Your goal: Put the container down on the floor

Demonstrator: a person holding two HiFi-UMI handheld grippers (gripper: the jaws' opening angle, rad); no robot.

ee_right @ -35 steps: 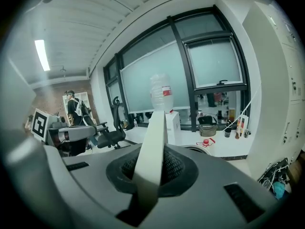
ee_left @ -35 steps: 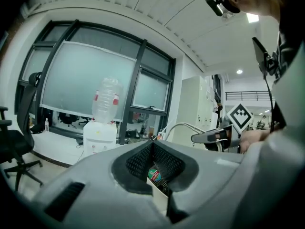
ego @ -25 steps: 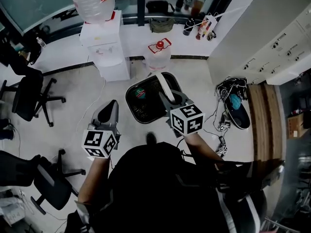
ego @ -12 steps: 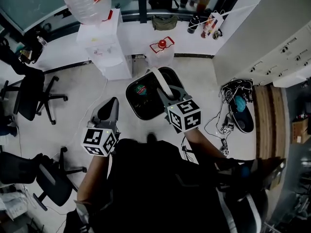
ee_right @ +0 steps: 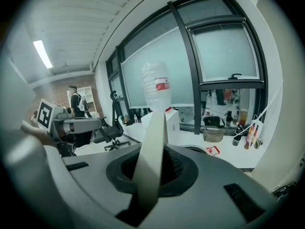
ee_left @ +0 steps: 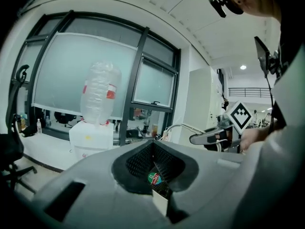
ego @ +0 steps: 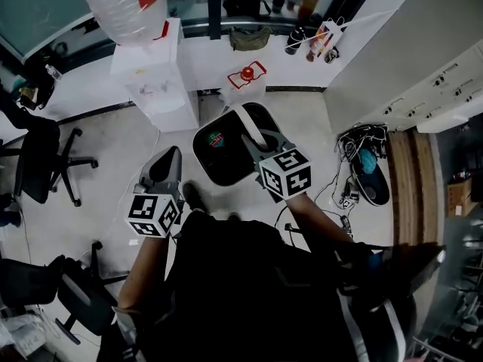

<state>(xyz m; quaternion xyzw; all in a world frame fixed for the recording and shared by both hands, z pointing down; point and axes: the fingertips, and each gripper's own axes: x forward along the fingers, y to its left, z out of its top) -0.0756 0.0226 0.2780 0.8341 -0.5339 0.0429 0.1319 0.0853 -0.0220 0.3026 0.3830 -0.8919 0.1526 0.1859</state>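
A black mesh container (ego: 223, 157) hangs over the floor from its white handle (ego: 250, 125). A red and green can (ego: 217, 139) lies inside it. My right gripper (ego: 257, 143) is shut on that handle; in the right gripper view the white handle (ee_right: 152, 147) runs up from between the jaws. My left gripper (ego: 170, 157) is held to the left of the container, shut with nothing in it. Over its jaws, the left gripper view shows the container's mesh (ee_left: 142, 160), the can (ee_left: 153, 177) and the right gripper (ee_left: 202, 138).
A white water dispenser (ego: 155, 81) with an upturned bottle stands just beyond the container. A clear box with a red lid (ego: 246, 75) sits by the wall. Office chairs (ego: 38, 157) are to the left, cables and shoes (ego: 364, 168) to the right, beside white cabinets (ego: 400, 59).
The container stays hung from the right gripper and sits a little nearer the dispenser. A shoe has come into view below the left gripper as the person steps forward.
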